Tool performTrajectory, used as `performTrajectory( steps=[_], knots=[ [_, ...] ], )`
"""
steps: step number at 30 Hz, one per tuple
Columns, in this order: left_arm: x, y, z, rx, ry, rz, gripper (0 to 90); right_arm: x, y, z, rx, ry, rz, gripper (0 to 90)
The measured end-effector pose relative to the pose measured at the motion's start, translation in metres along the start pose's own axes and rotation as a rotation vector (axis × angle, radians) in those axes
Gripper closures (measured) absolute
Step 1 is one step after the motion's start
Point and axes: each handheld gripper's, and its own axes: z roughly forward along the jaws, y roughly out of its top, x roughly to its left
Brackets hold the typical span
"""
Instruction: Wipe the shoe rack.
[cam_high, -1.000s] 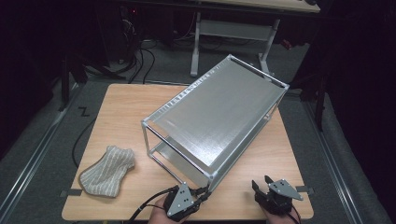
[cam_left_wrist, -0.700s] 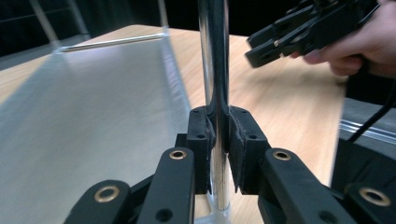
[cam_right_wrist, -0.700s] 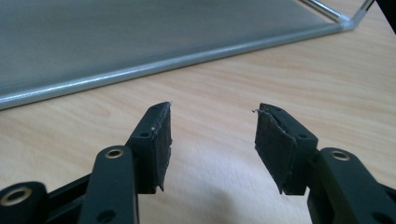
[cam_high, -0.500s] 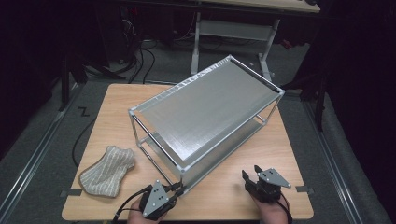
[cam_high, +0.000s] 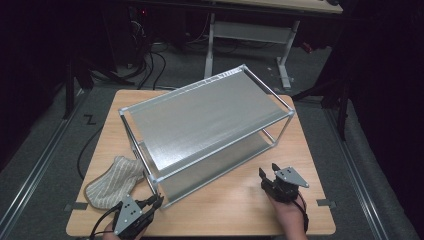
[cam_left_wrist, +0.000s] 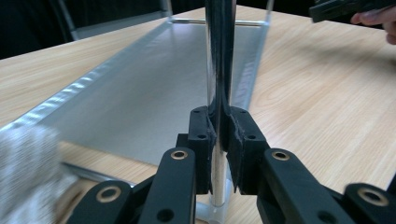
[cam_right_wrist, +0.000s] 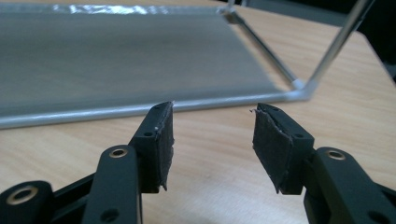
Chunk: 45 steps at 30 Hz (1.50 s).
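Observation:
A two-tier metal shelf rack (cam_high: 205, 120) stands askew on the wooden table (cam_high: 240, 205). At the rack's near left corner, my left gripper (cam_high: 156, 201) is shut on the upright corner post (cam_left_wrist: 219, 56), its pads (cam_left_wrist: 201, 135) pressed against the post on both sides just above the lower shelf (cam_left_wrist: 154, 98). My right gripper (cam_high: 268, 172) hovers over bare table in front of the rack's long near side. Its jaws (cam_right_wrist: 212, 140) are open with nothing between them and have just been closing a little. They point at the lower shelf's edge (cam_right_wrist: 116, 109).
A beige knitted cloth (cam_high: 114, 180) lies on the table left of the held corner, close to my left gripper and blurred at its camera's lower left (cam_left_wrist: 25, 172). Bare tabletop lies around my right gripper. Dark floor, cables and a desk frame (cam_high: 250, 30) sit beyond the table.
My left gripper moved left along the table's front edge with the corner post, swinging the rack's near end left. My right gripper shifted left and forward toward the rack.

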Motion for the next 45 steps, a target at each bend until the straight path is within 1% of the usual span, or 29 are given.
performTrajectory(
  steps=[3, 5, 7, 9, 14, 17, 21, 24, 25, 26, 27, 28, 29, 31, 33, 34, 36, 37, 39, 40, 41, 43, 45],
  knots=[
    [0.007, -0.003, -0.006, -0.002, 0.018, -0.017, 79.8, -0.002, 0.002, 0.001, -0.011, -0.002, 0.0, 49.2],
    [0.009, -0.005, -0.008, -0.002, 0.034, -0.008, 79.7, -0.003, 0.004, 0.003, -0.016, -0.012, 0.003, 49.9],
    [0.01, -0.005, -0.01, -0.001, 0.04, -0.007, 79.6, -0.005, 0.008, 0.004, -0.024, -0.034, 0.001, 50.1],
    [0.01, -0.004, -0.01, 0.008, 0.051, -0.003, 79.5, -0.007, 0.011, 0.006, -0.029, -0.073, -0.003, 50.4],
    [0.014, -0.005, -0.01, 0.006, 0.056, -0.005, 79.3, -0.019, 0.018, 0.012, -0.027, -0.11, 0.041, 50.4],
    [0.015, -0.005, -0.01, 0.006, 0.06, -0.011, 79.3, -0.024, 0.023, 0.019, -0.02, -0.13, 0.036, 50.4],
    [0.018, -0.003, -0.008, 0.01, 0.068, -0.025, 79.6, -0.031, 0.033, 0.031, -0.017, -0.157, 0.056, 50.8],
    [0.021, -0.003, -0.006, 0.013, 0.076, -0.035, 79.7, -0.036, 0.043, 0.041, -0.018, -0.182, 0.052, 50.8],
    [0.021, -0.003, -0.006, 0.012, 0.076, -0.036, 79.7, -0.037, 0.046, 0.045, -0.022, -0.189, 0.058, 50.9],
    [0.022, -0.003, -0.006, 0.012, 0.078, -0.034, 79.7, -0.04, 0.049, 0.049, -0.022, -0.193, 0.075, 51.0],
    [0.022, -0.003, -0.006, 0.012, 0.081, -0.032, 79.7, -0.044, 0.051, 0.052, -0.021, -0.199, 0.098, 51.8],
    [0.022, -0.003, -0.006, 0.011, 0.082, -0.034, 79.7, -0.052, 0.055, 0.057, -0.029, -0.215, 0.133, 54.1],
    [0.022, -0.003, -0.005, 0.011, 0.083, -0.037, 79.7, -0.052, 0.055, 0.057, -0.029, -0.215, 0.133, 54.1],
    [0.023, -0.002, -0.005, 0.009, 0.076, -0.044, 79.6, -0.059, 0.058, 0.063, -0.025, -0.215, 0.152, 56.4],
    [0.024, -0.002, -0.005, 0.009, 0.077, -0.048, 79.6, -0.064, 0.063, 0.067, -0.03, -0.202, 0.159, 58.4],
    [0.024, -0.002, -0.004, 0.008, 0.077, -0.048, 79.7, -0.066, 0.066, 0.069, -0.021, -0.202, 0.166, 58.9],
    [0.024, -0.002, -0.005, 0.012, 0.079, -0.044, 79.7, -0.069, 0.07, 0.072, -0.024, -0.213, 0.172, 63.6],
    [0.024, -0.002, -0.005, 0.011, 0.081, -0.044, 79.7, -0.071, 0.071, 0.073, -0.028, -0.213, 0.183, 65.6],
    [0.024, -0.002, -0.005, 0.013, 0.081, -0.039, 79.7, -0.073, 0.073, 0.076, -0.017, -0.208, 0.188, 68.3],
    [0.024, -0.002, -0.004, 0.011, 0.08, -0.038, 79.7, -0.074, 0.075, 0.077, -0.017, -0.198, 0.197, 73.4],
    [0.024, -0.002, -0.004, 0.011, 0.078, -0.039, 79.7, -0.074, 0.075, 0.077, -0.017, -0.198, 0.197, 73.4],
    [0.023, -0.002, -0.004, 0.012, 0.083, -0.03, 79.7, -0.073, 0.077, 0.078, -0.014, -0.192, 0.175, 80.4],
    [0.023, -0.002, -0.004, 0.012, 0.083, -0.029, 79.6, -0.07, 0.077, 0.078, -0.012, -0.213, 0.149, 80.5]
  ],
)
